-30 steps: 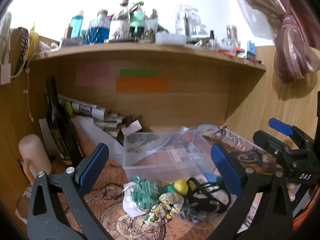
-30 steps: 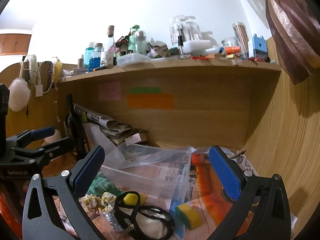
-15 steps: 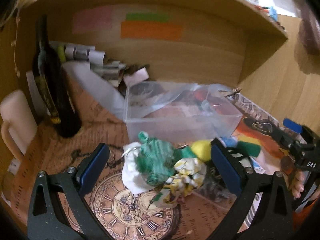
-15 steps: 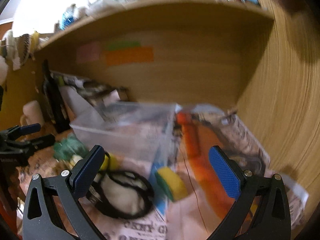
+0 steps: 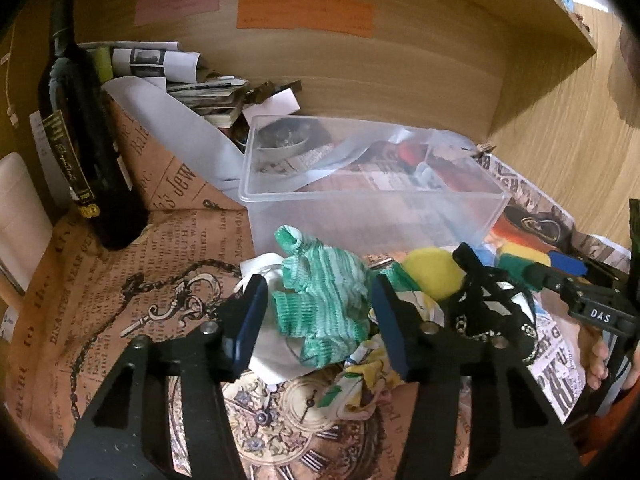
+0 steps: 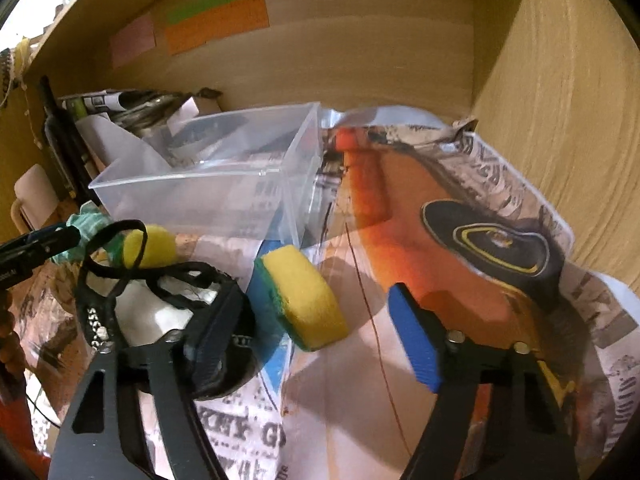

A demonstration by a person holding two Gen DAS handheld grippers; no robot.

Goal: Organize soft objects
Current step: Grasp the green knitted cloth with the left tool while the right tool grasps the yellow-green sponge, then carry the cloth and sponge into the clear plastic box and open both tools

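Observation:
A pile of soft things lies in front of a clear plastic box (image 5: pixel 372 196). A green-and-white knitted cloth (image 5: pixel 320 300) sits between the open jaws of my left gripper (image 5: pixel 318 320), which stands low around it without pinching it. A yellow ball (image 5: pixel 432 272), a black-and-white strappy piece (image 5: pixel 488 308) and a yellow patterned cloth (image 5: pixel 368 376) lie beside it. In the right wrist view, my right gripper (image 6: pixel 316 340) is open around a yellow-and-green sponge (image 6: pixel 304 296), its left finger over the black strappy piece (image 6: pixel 152 280). The clear box (image 6: pixel 208 192) stands behind.
A dark wine bottle (image 5: pixel 80 132) stands at the left. Rolled papers and magazines (image 5: pixel 180 80) are piled at the back. Printed paper covers the desk (image 6: pixel 500 240). Wooden walls close the back and right side (image 6: pixel 560 100). A beige cup (image 5: pixel 16 208) is at far left.
Both grippers tilted down and moved forward toward the pile. The left jaws have narrowed around the green knitted cloth. The right gripper has come down over the sponge.

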